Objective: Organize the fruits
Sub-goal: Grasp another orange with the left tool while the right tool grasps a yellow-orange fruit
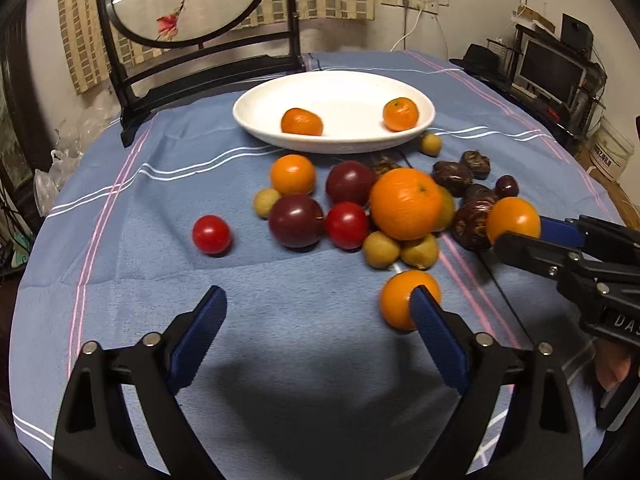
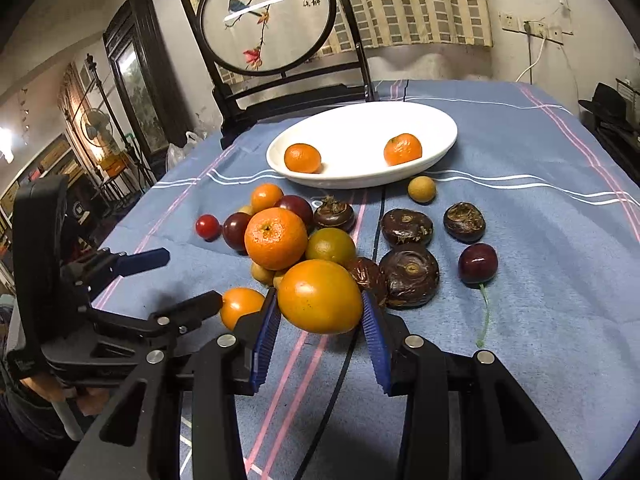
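A white oval plate (image 1: 336, 142) (image 2: 440, 144) at the back of the table holds two small tangerines (image 1: 301, 121) (image 1: 400, 114). A heap of fruit lies in front of it: a big orange (image 1: 406, 203) (image 2: 276, 238), dark plums (image 1: 296, 221), red tomatoes (image 1: 211, 234), small longans (image 1: 381, 249) and brown water chestnuts (image 2: 409, 274). My right gripper (image 2: 320, 306) is shut on a small orange fruit (image 2: 320, 296) (image 1: 513, 219) at the heap's near right. My left gripper (image 1: 318, 306) is open and empty, its right finger next to another small orange fruit (image 1: 400, 300) (image 2: 240, 306).
A blue striped cloth (image 1: 280, 360) covers the table. A dark wooden stand with a round embroidered screen (image 1: 188, 0) stands behind the plate at the far left. A cherry with a green stem (image 2: 477, 264) lies at the right. A black hat (image 1: 480, 58) and monitor sit beyond the far right edge.
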{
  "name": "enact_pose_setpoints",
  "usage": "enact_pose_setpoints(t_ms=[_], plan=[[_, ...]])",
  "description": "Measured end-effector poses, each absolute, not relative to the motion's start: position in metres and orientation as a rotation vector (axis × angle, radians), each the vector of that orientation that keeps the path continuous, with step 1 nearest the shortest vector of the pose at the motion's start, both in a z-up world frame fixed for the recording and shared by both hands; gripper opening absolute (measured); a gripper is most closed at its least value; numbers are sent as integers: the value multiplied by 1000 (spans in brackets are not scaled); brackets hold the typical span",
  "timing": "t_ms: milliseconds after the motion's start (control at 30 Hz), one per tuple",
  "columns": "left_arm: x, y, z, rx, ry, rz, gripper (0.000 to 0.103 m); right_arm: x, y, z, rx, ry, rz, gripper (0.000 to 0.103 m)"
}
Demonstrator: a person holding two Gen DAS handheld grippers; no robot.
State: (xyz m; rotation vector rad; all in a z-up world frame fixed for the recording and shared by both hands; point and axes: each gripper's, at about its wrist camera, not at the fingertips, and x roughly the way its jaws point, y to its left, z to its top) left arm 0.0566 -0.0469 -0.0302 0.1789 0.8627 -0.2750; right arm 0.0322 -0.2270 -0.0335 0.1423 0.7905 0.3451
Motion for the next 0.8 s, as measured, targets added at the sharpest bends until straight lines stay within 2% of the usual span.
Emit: enact_pose_setpoints(t_ms=[133,333,400,433,533,600,800], plan=[[52,-56,-27,189,874,-300,82,30,-229,-34,150,786,346,41],[44,-65,-24,212,856,-336,82,29,-229,-34,155,779,349,41],[45,-69,-29,232,865,-345,75,29,-229,-34,155,780,351,41],[46,-72,-32,238,875,-351,65,29,-229,-34,154,781,350,41],[53,-77,-39,204,907,-395,54,28,-228,-34,151,785,353,41],[55,-83,-42,201,918,-420,35,29,-227,-35,150,788,355,41],[48,-91,-43,269,886,-421,35,30,-229,-36,157,798,349,41]])
